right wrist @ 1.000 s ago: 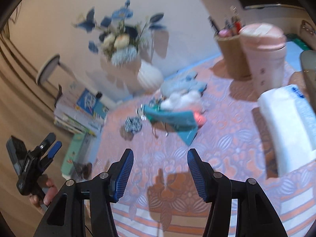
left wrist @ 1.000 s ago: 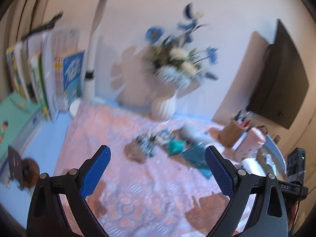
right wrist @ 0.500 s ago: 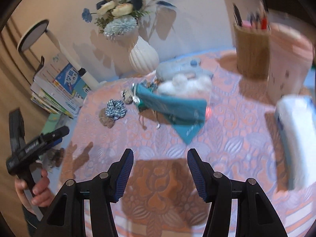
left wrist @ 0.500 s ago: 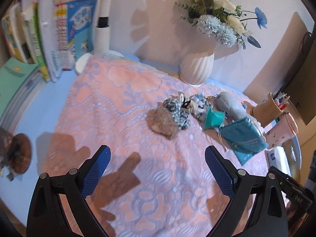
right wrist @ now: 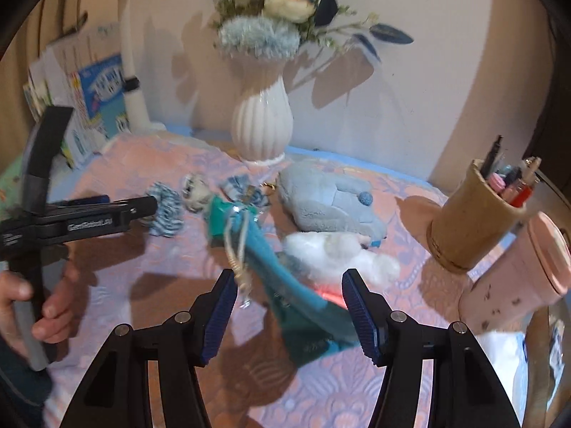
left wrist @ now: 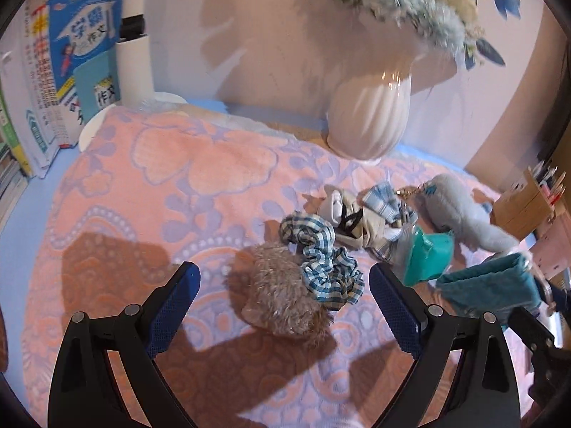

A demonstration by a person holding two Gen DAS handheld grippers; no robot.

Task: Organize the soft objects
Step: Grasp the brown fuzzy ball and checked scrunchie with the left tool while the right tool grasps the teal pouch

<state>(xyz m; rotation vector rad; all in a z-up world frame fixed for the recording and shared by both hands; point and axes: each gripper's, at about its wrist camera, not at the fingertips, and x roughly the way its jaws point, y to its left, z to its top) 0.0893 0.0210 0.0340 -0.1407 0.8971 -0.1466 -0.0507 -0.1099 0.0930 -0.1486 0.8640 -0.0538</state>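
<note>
Brown plush lies lower centre of the left view, between my left tool's closing pads, untouched. Teal pouch sits lower centre right view, inside my right tool's opening, released pads.

Blue book cover, left wrist view: large Chinese characters "学霸作文". Teal book beside it: "作文".
</note>
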